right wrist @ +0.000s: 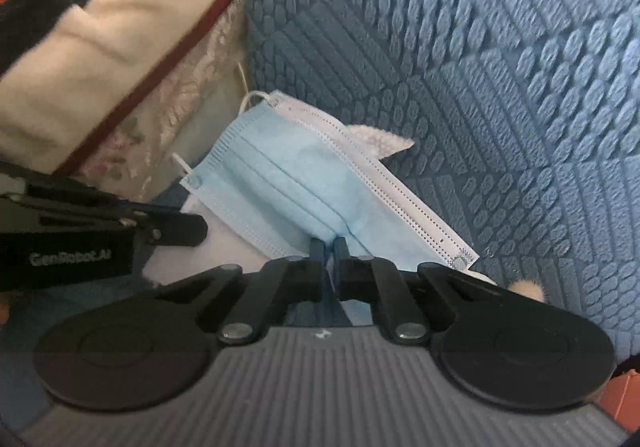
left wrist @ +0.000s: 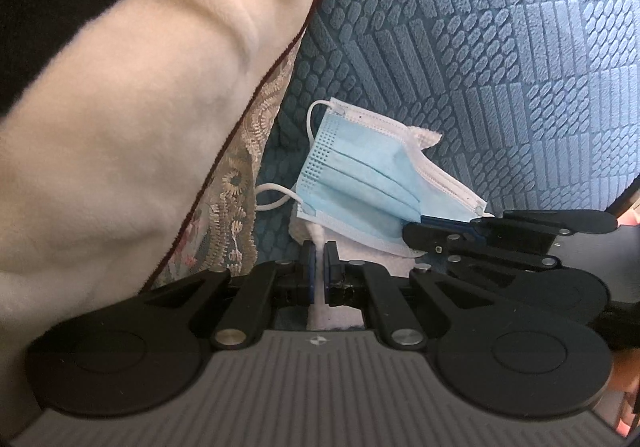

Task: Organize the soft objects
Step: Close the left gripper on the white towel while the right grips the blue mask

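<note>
Left wrist view: left gripper (left wrist: pixel 319 247) clamps pinched fold of white cloth (left wrist: pixel 360 253) near centre; blue face mask (left wrist: pixel 360 183) lies on cloth, on blue textured cover (left wrist: pixel 500 47). Right gripper (left wrist: pixel 416 231) enters from right, tips at mask's near right corner. Cream blanket (left wrist: pixel 140 127) piled left.

Right wrist view: right gripper (right wrist: pixel 329 247) closed on mask's (right wrist: pixel 280 183) near edge; left gripper (right wrist: pixel 196 227) enters from left.

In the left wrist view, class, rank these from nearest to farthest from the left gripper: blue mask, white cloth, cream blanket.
1. White cloth: pinched in the left gripper.
2. Blue mask: just beyond, lying on the cloth.
3. Cream blanket: off to the left.
</note>
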